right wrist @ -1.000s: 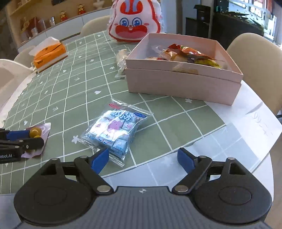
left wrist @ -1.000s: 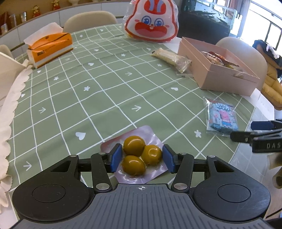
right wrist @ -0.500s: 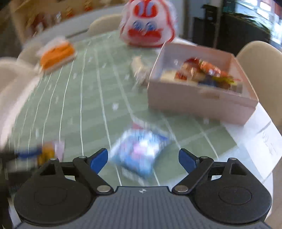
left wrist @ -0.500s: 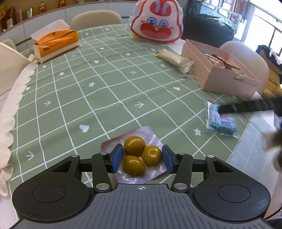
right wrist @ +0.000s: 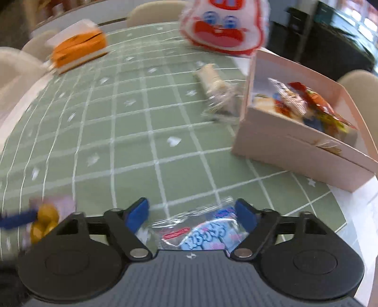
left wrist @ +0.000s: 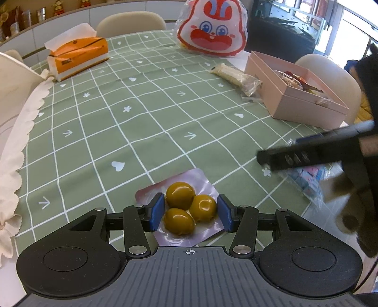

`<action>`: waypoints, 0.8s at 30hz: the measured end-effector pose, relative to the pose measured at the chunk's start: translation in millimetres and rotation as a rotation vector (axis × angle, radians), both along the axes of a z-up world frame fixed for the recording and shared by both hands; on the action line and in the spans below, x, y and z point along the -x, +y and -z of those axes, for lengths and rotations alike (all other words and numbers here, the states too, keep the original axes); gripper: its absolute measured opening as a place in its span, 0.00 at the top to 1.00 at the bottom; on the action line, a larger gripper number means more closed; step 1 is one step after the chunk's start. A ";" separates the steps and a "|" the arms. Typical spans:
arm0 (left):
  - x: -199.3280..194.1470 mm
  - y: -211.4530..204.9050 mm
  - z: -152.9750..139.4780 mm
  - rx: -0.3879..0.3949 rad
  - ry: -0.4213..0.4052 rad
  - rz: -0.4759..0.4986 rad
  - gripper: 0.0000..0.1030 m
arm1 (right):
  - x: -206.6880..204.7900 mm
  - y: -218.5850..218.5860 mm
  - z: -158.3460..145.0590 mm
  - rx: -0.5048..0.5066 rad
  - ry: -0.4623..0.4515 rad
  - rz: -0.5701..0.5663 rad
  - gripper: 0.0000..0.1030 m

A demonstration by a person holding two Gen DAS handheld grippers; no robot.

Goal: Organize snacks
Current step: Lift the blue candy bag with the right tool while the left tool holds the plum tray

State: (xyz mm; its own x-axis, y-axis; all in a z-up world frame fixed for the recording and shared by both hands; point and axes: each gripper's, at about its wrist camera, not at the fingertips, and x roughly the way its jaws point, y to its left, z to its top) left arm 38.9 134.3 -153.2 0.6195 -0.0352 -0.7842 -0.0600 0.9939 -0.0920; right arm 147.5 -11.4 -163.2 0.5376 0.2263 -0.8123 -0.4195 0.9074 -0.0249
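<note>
My left gripper (left wrist: 191, 213) is shut on a pink pack of three yellow-brown balls (left wrist: 186, 210), low over the green checked tablecloth (left wrist: 118, 122). My right gripper (right wrist: 192, 216) is open, its blue pads either side of a clear bag of blue and pink candies (right wrist: 203, 233) lying near the table's front right edge. The candy bag also shows in the left wrist view (left wrist: 307, 176), partly hidden by the right gripper. A pink open box (right wrist: 304, 151) holding several wrapped snacks stands at the right. A clear-wrapped pale snack bar (right wrist: 216, 85) lies beside the box.
A red and white rabbit-face bag (left wrist: 212, 30) stands at the table's far side. An orange tissue box (left wrist: 78, 56) sits at the far left. Beige chairs (left wrist: 131, 22) ring the table. A white lace-edged cloth (left wrist: 14, 132) hangs at the left edge.
My right gripper has moved forward and left over the candy bag, which now lies between its open pads. My left gripper keeps its hold on the yellow ball pack.
</note>
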 end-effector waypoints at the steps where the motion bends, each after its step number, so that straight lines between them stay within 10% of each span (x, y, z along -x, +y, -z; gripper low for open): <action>1: 0.3 -0.1 0.0 0.001 0.001 -0.001 0.47 | 3.9 -4.1 -0.3 -0.001 0.001 -0.016 0.29; 24: -12.0 -25.9 -2.0 0.041 0.024 0.041 0.48 | 52.2 -80.6 -4.8 -0.038 -0.122 0.021 0.30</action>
